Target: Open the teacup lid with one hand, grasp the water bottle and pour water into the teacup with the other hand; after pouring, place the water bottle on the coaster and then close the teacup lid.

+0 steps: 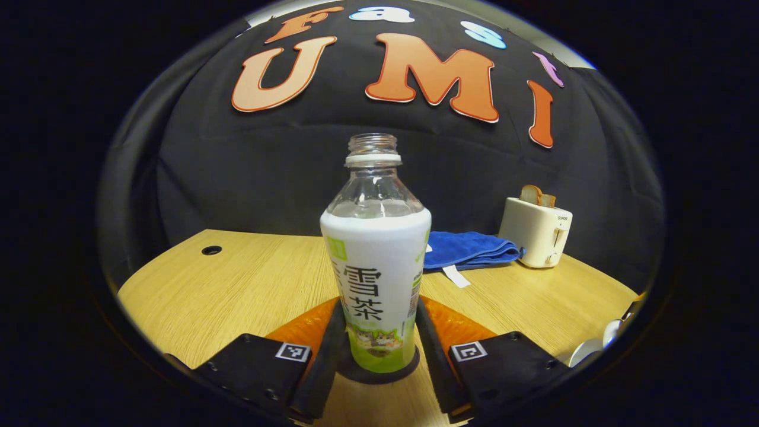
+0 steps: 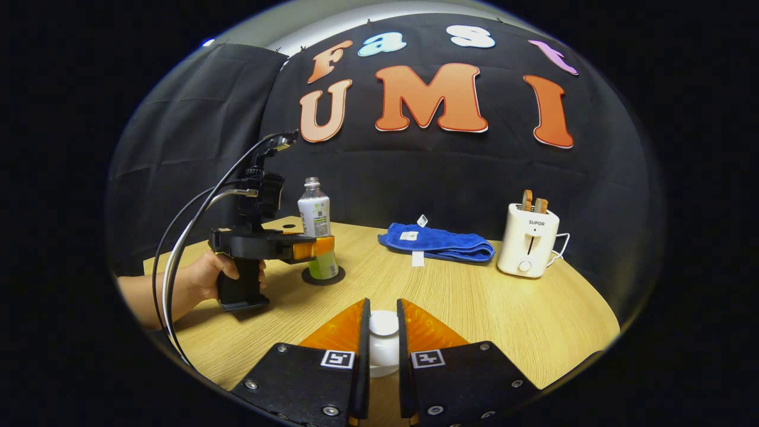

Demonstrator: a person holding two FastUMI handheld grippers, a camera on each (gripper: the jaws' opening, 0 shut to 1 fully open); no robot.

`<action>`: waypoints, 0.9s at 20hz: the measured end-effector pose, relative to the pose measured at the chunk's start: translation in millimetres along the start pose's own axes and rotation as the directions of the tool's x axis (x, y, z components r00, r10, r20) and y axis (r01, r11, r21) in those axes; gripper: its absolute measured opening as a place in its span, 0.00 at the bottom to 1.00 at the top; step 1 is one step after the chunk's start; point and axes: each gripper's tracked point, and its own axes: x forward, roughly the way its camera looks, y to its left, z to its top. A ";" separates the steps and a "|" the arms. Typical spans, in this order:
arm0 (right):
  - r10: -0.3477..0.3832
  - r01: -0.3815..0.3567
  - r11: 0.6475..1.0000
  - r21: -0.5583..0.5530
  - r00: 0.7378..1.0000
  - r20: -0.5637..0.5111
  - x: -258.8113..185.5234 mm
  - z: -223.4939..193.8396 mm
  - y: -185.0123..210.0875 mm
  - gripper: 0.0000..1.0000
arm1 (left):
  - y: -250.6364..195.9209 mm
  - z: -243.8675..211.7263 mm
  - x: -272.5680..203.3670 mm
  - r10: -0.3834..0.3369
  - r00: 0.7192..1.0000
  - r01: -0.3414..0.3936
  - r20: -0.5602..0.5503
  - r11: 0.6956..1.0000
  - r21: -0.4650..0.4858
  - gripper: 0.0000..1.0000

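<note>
The wooden table [image 2: 474, 308] carries a white toaster [image 2: 529, 240] and a folded blue towel [image 2: 439, 242] at the back. The uncapped water bottle [image 1: 377, 267] stands upright on the dark coaster [image 1: 379, 370], so pouring and placing look done. The left gripper [image 1: 377, 332] flanks the bottle low down; whether its fingers press or have just let go, I cannot tell. The right gripper [image 2: 383, 338] is closed narrowly on the white teacup lid [image 2: 383, 343]. Setting the lid back appears to be what remains.
</note>
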 end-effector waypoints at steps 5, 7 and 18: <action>0.006 -0.006 1.000 -0.003 1.000 0.009 3.3 -1.9 6.4 0.20 | -2.0 -1.0 -7.1 0.006 1.000 -0.007 0.025 0.998 0.062 0.94; 0.009 -0.009 1.000 -0.010 1.000 0.005 6.6 -6.0 8.7 0.20 | -3.4 0.9 -13.6 0.007 0.999 -0.010 0.040 0.996 0.086 0.99; -0.002 0.002 1.000 -0.031 1.000 -0.007 20.6 -24.4 17.1 0.20 | -6.1 26.2 -73.1 0.017 0.989 -0.039 0.149 0.988 0.147 0.98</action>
